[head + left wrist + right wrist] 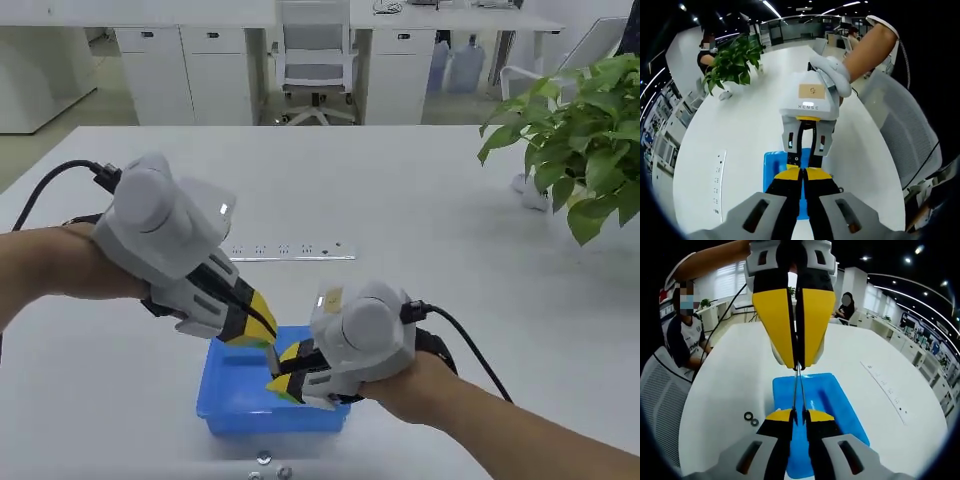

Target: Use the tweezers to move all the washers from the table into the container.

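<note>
text: "XENSE" | on: white housing of the right gripper (805, 156), seen in the left gripper view | just above: tan sticker (811, 91), its mark unreadable

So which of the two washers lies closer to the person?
The right-hand washer in the head view, at the picture's bottom edge; the other washer sits just up and left of it.

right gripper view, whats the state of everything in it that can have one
left gripper, shut on the tweezers
right gripper, shut on the tweezers
tweezers, held at both ends, above the container
blue container, open-topped, on the table, no washers in the part that shows
washers, two, flat on the table beside the container, not picked up
</note>
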{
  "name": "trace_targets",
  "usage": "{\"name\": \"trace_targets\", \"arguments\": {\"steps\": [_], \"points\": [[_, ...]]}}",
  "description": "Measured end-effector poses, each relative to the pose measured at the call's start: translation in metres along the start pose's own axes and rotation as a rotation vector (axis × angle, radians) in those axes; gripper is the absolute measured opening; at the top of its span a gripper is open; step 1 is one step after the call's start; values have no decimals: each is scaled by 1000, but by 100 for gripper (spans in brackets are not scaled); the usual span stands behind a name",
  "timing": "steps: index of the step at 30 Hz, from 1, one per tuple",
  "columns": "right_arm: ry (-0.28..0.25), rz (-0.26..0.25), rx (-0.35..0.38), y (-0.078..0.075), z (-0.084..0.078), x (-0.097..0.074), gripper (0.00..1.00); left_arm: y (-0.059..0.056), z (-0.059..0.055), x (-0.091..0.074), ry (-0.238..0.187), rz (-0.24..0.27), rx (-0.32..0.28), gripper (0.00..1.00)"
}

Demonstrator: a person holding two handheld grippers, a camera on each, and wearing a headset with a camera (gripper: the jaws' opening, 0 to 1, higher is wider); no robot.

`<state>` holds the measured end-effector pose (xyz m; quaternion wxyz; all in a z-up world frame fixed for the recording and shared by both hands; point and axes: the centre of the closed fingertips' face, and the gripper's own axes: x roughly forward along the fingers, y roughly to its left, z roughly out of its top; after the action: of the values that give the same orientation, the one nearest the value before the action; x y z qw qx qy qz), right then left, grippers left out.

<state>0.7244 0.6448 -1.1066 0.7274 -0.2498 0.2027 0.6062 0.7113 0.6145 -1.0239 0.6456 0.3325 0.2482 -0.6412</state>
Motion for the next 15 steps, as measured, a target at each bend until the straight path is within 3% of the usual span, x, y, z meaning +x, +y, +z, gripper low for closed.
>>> {"name": "trace_targets", "arguments": {"steps": [8, 15], "points": [[1, -8, -25, 12, 9, -12, 12, -15, 10, -9, 6, 12, 20, 5], [1, 4, -36, 29, 13, -12, 12, -30, 10, -13, 19, 16, 21, 5]]}}
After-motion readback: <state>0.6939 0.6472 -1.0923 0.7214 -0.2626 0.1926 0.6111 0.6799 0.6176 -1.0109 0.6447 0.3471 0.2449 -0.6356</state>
